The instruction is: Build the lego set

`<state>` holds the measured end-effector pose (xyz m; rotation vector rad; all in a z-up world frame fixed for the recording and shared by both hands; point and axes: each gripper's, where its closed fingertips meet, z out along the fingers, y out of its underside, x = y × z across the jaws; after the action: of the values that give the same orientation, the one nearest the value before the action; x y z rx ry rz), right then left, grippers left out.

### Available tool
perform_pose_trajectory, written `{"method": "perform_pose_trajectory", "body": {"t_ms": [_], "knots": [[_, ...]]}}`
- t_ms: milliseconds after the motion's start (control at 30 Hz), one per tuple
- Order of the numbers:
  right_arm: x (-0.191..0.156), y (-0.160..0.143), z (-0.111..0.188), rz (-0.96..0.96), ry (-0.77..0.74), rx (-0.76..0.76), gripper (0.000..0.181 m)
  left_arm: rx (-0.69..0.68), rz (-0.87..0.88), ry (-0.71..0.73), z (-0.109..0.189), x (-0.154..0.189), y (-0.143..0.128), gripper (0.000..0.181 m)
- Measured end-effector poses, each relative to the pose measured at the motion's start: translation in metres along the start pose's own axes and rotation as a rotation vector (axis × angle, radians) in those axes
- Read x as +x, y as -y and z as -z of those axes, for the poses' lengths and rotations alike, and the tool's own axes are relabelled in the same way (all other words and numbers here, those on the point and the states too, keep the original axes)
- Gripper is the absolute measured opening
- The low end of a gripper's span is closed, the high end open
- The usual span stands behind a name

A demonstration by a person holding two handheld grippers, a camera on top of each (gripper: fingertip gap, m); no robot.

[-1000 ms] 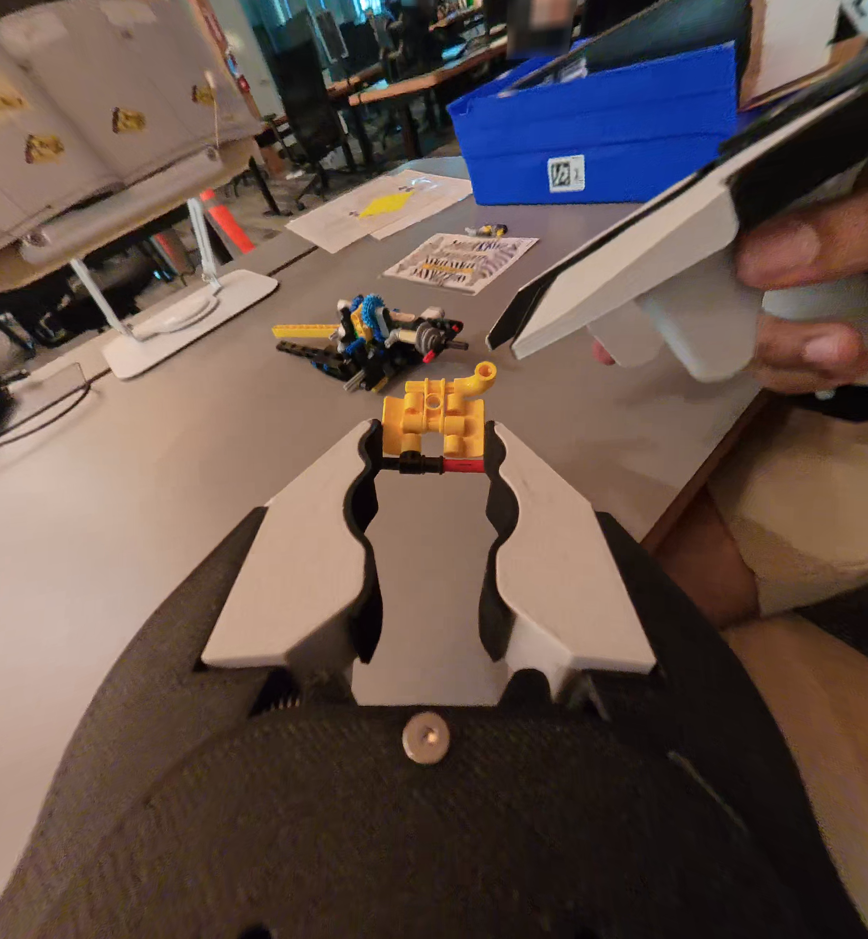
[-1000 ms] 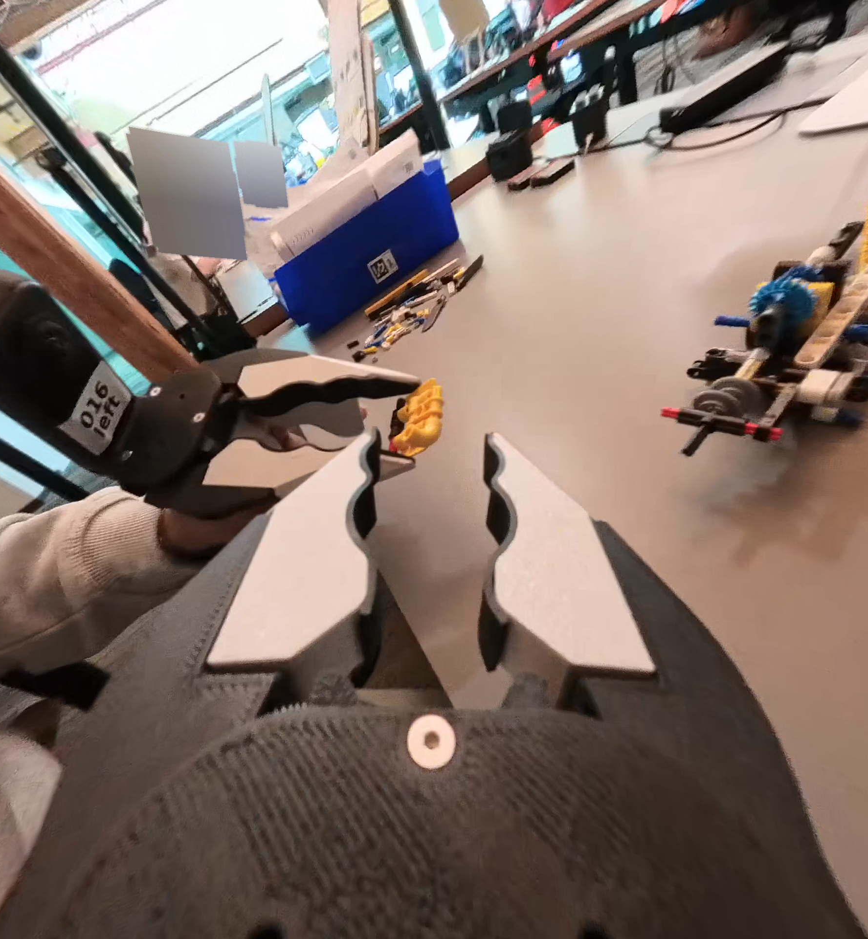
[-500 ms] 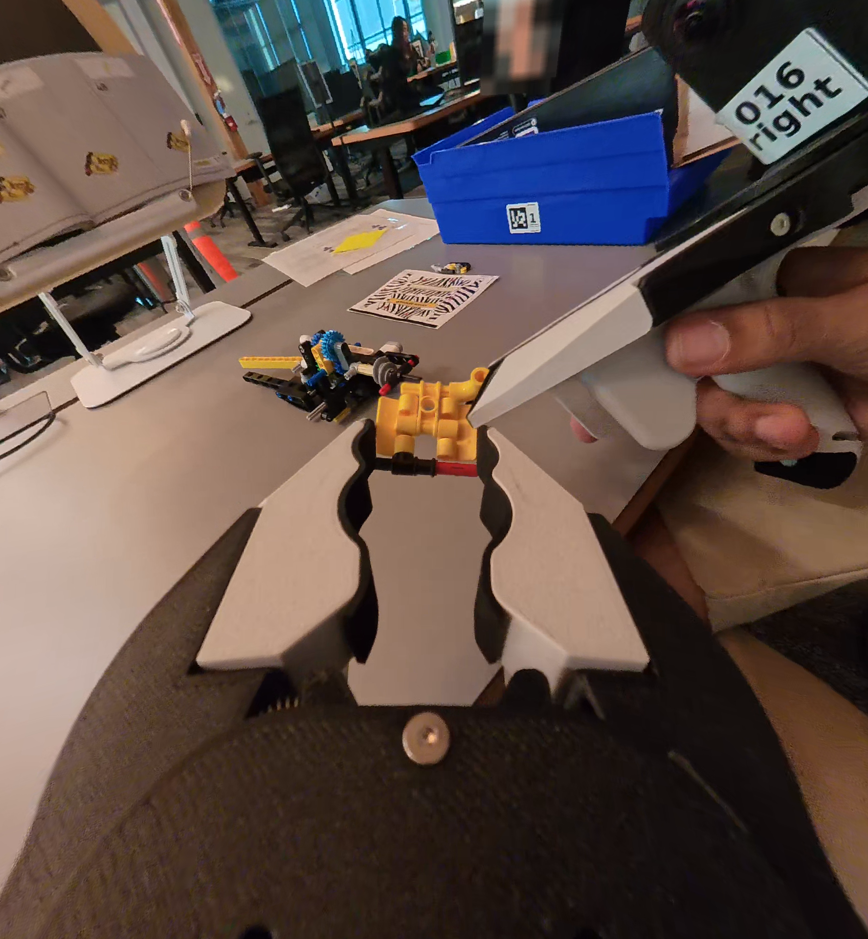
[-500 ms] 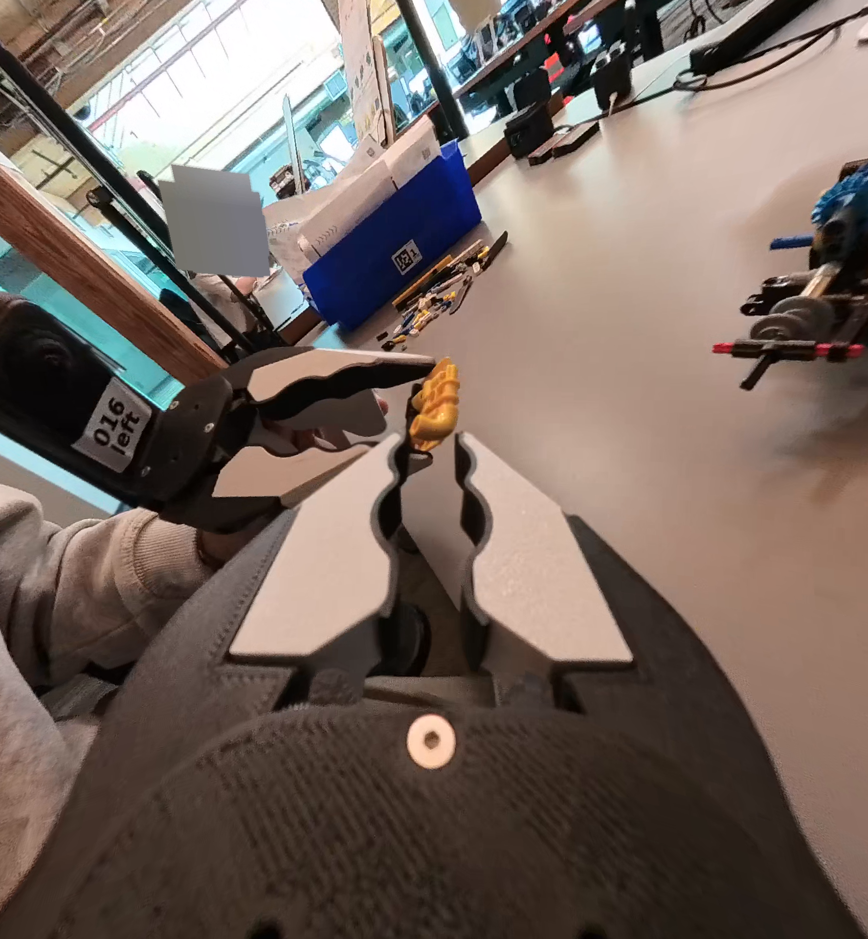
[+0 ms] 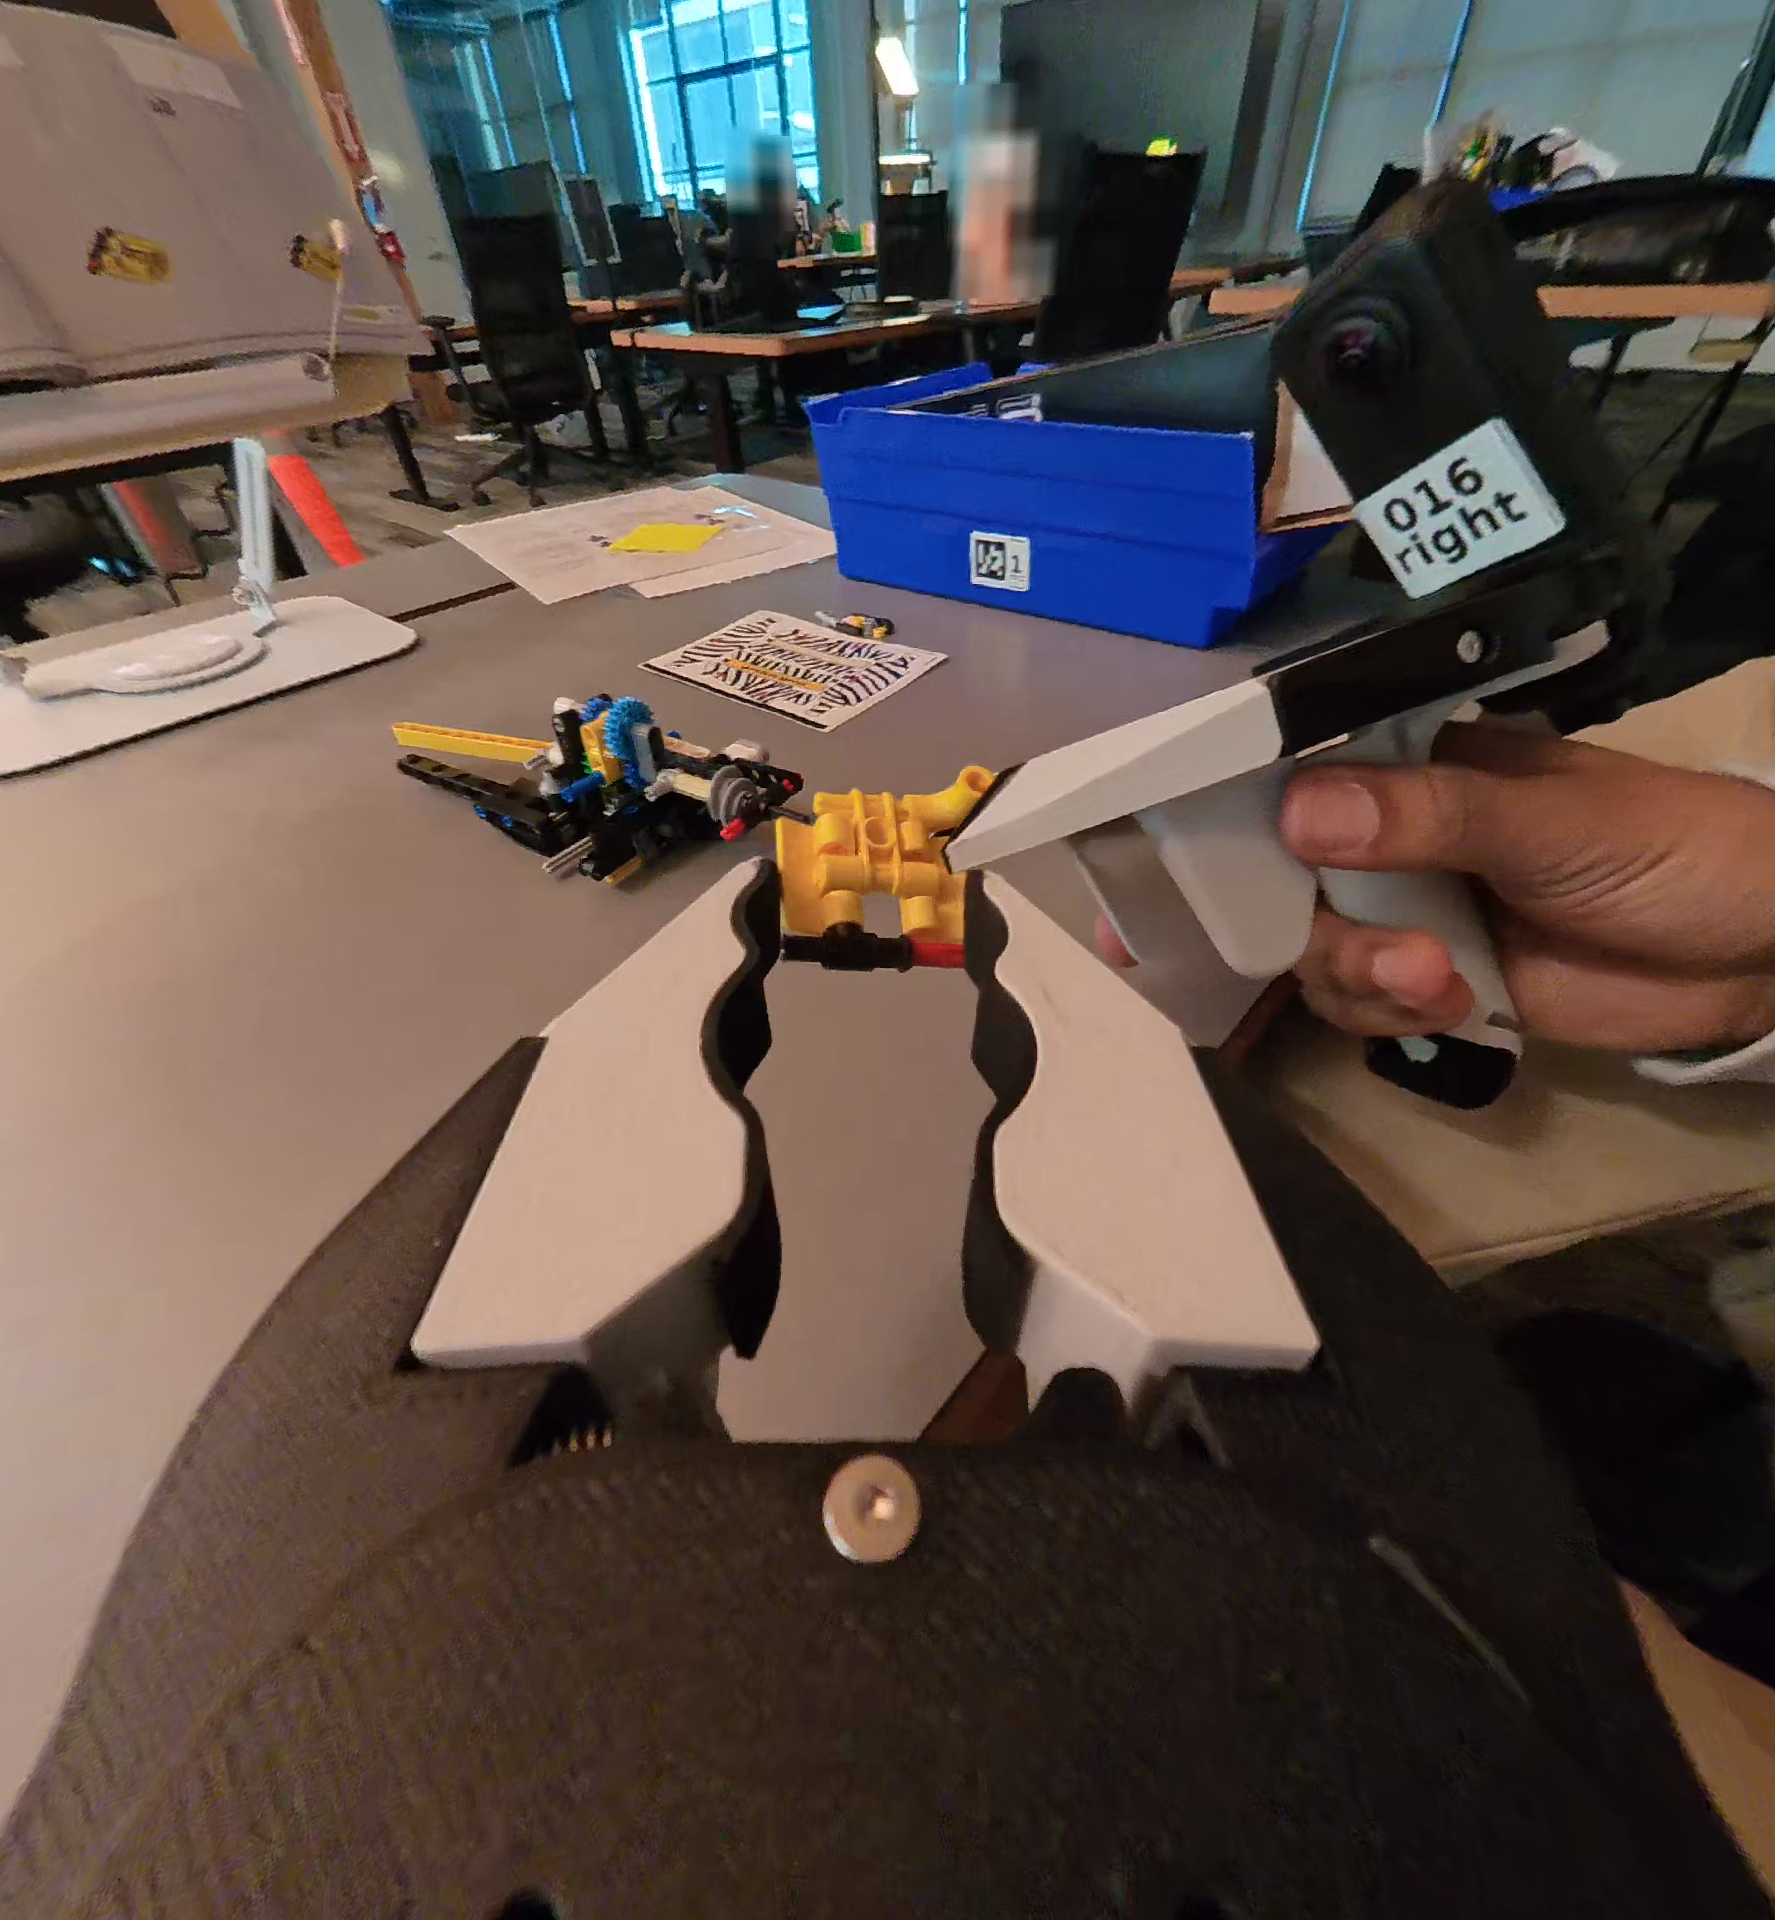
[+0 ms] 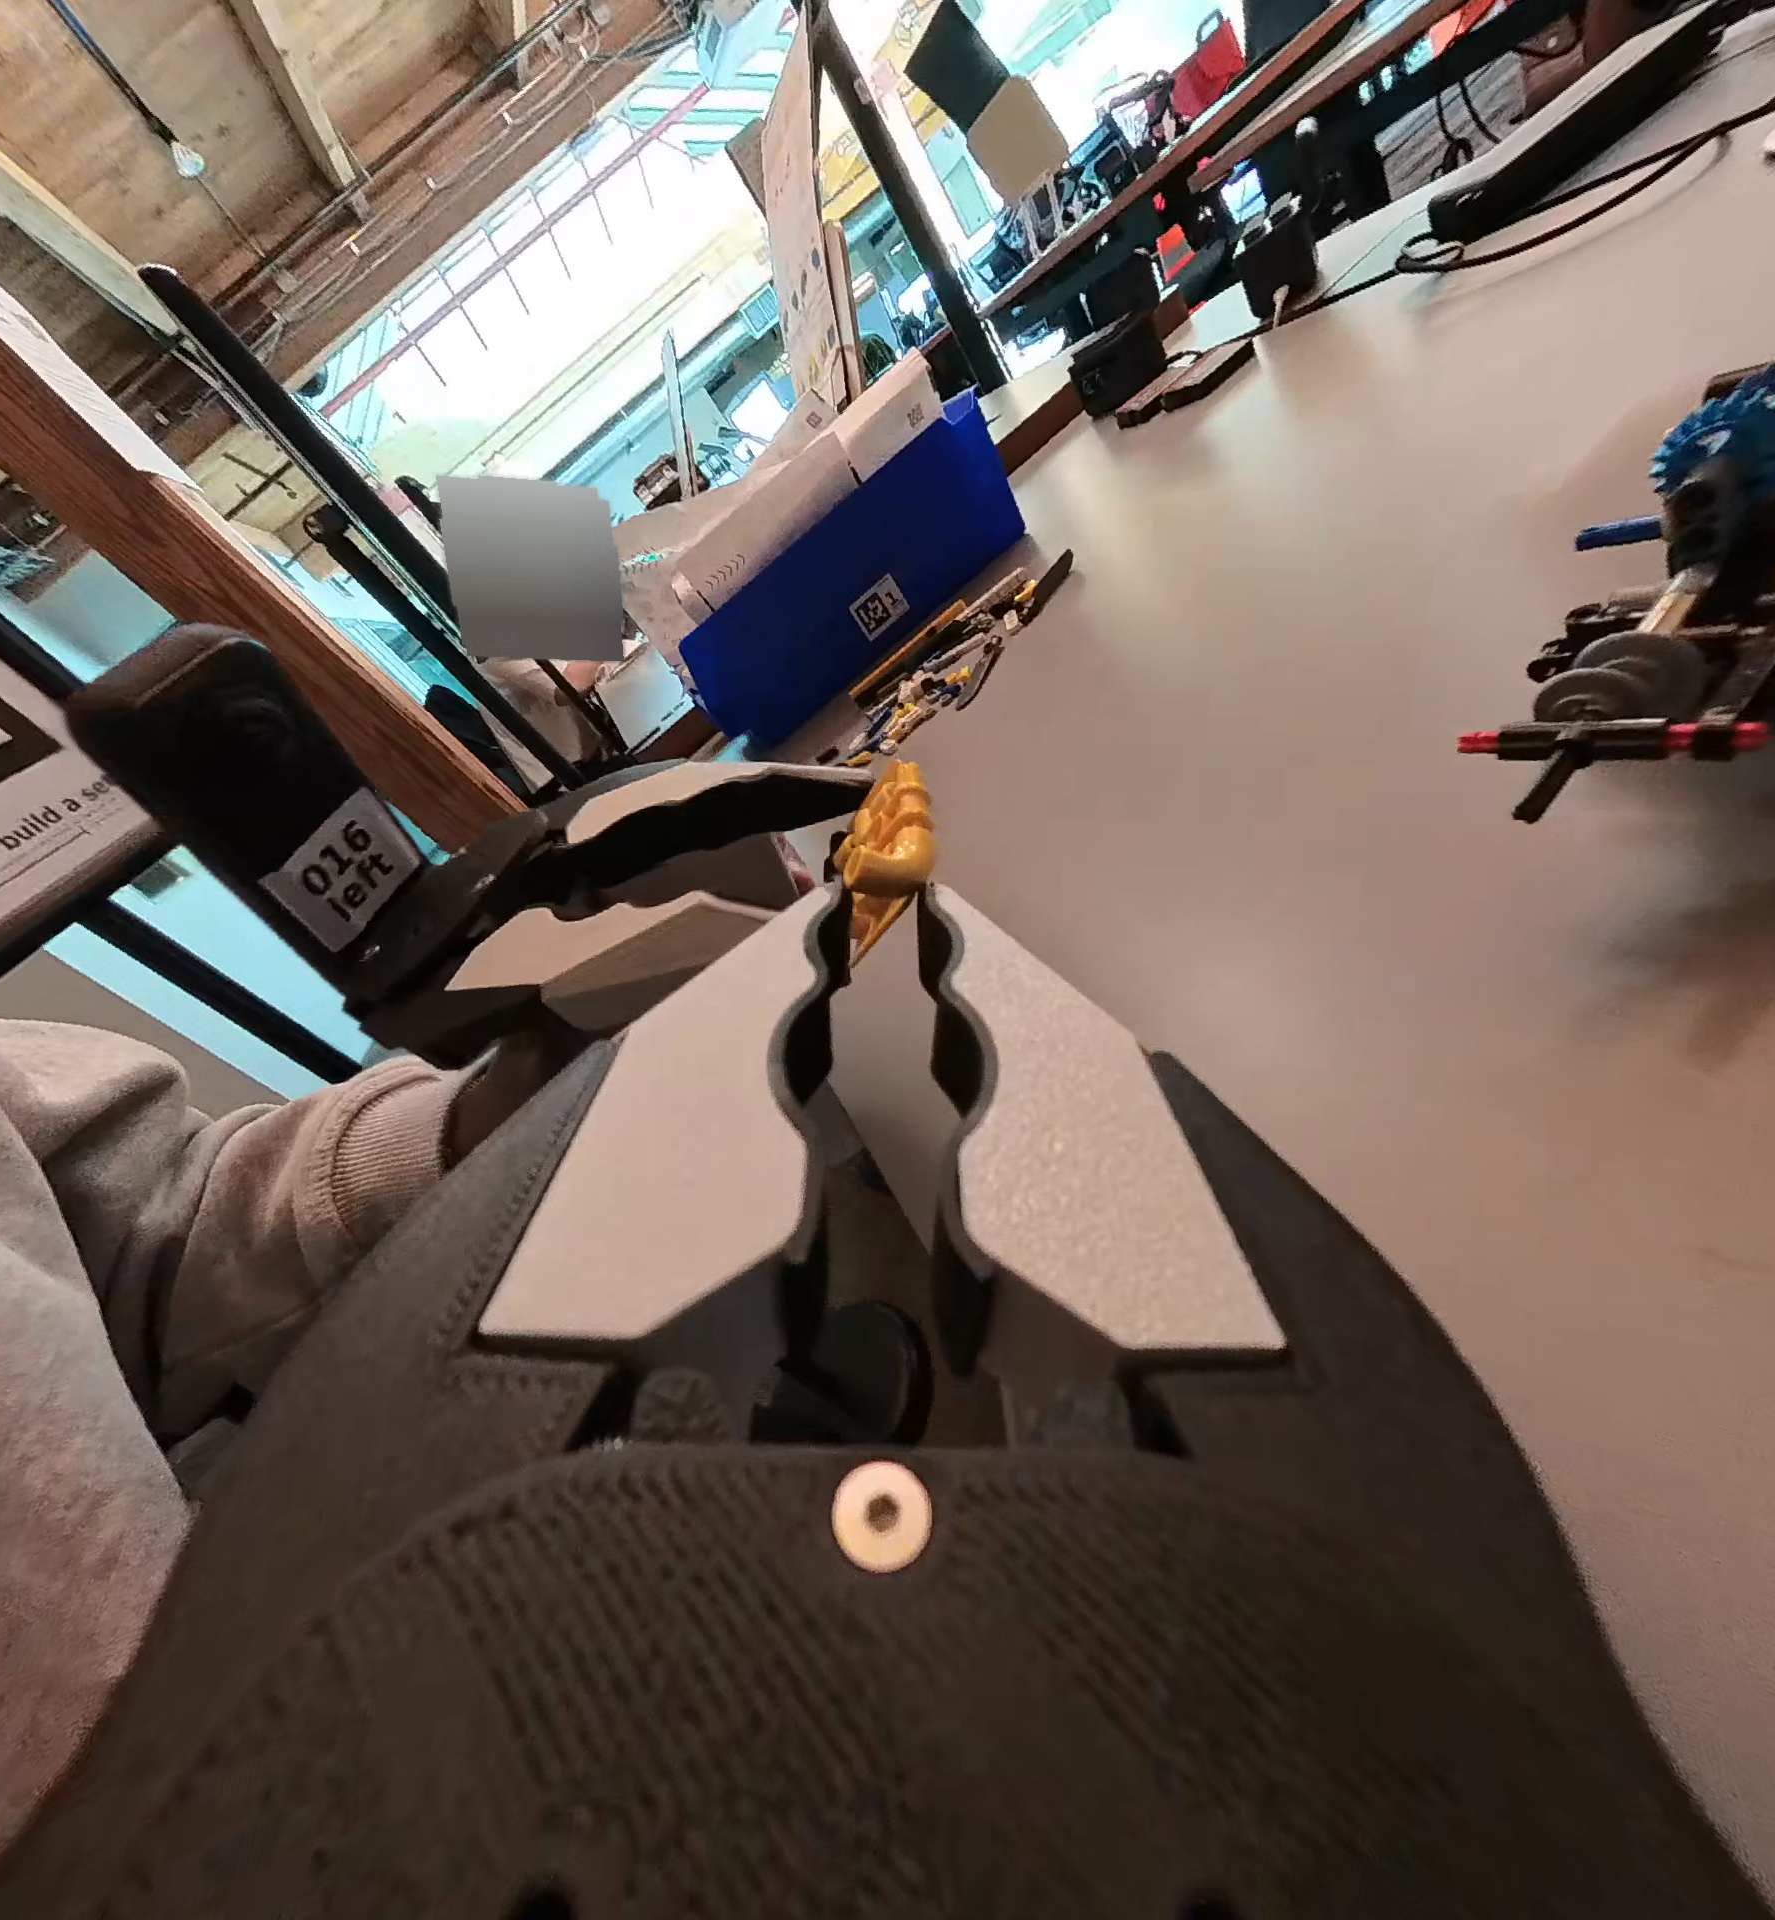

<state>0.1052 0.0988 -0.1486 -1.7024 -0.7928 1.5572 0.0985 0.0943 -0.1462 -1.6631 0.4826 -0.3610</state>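
Observation:
My left gripper [image 5: 867, 935] is shut on a small yellow lego assembly [image 5: 867, 847], gripping the black and red axle [image 5: 872, 951] at its near end, and holds it above the grey table [image 5: 187, 1039]. My right gripper [image 6: 878, 912] has come in from the right, and its narrowed fingertips pinch the side of the yellow assembly [image 6: 888, 831] by the curved elbow piece. In the left wrist view the right gripper's fingers [image 5: 1122, 758] touch the assembly's right edge. The left gripper's fingers [image 6: 696, 805] show in the right wrist view. The partly built model [image 5: 613, 779] lies on the table beyond.
A blue bin [image 5: 1049, 499] stands at the back, with loose lego pieces [image 6: 945, 665] beside it. A striped sticker sheet [image 5: 795, 665] and papers [image 5: 634, 540] lie behind the model. A booklet stand [image 5: 166, 665] is at the left. The table edge runs close on the right. Only a small space, under 4 cm, lies between the two pairs of fingers.
My right gripper has moved in to the yellow assembly and its fingers have narrowed from wide open to pinching it. My left gripper has kept hold of the assembly.

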Motion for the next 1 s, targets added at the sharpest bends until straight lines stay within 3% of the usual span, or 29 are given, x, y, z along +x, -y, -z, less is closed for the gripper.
{"method": "perform_pose_trajectory", "body": {"t_ms": [167, 300, 500, 633, 767, 867, 1000], "knots": [[-0.011, 0.009, 0.003, -0.011, 0.082, 0.053, 0.007, 0.036, 0.220, -0.165, 0.002, 0.012, 0.006, 0.031], [-0.009, 0.003, 0.000, 0.026, 0.056, 0.026, 0.007, 0.051, 0.469, -0.235, 0.001, 0.006, 0.008, 0.024], [-0.029, 0.008, 0.003, 0.141, 0.137, 0.056, 0.005, 0.099, 0.695, -0.493, 0.014, 0.013, 0.022, 0.011], [-0.043, 0.008, 0.005, 0.246, 0.177, 0.059, 0.006, 0.115, 0.630, -0.580, 0.025, 0.019, 0.030, 0.007], [-0.048, 0.007, 0.006, 0.282, 0.191, 0.037, 0.007, 0.135, 0.523, -0.568, 0.030, 0.022, 0.033, 0.006], [-0.048, 0.008, 0.008, 0.271, 0.212, 0.034, 0.030, 0.167, 0.481, -0.532, 0.031, 0.018, 0.036, 0.006], [-0.051, 0.009, 0.011, 0.235, 0.267, 0.034, 0.038, 0.134, 0.359, -0.497, 0.032, 0.018, 0.030, 0.007]]}}
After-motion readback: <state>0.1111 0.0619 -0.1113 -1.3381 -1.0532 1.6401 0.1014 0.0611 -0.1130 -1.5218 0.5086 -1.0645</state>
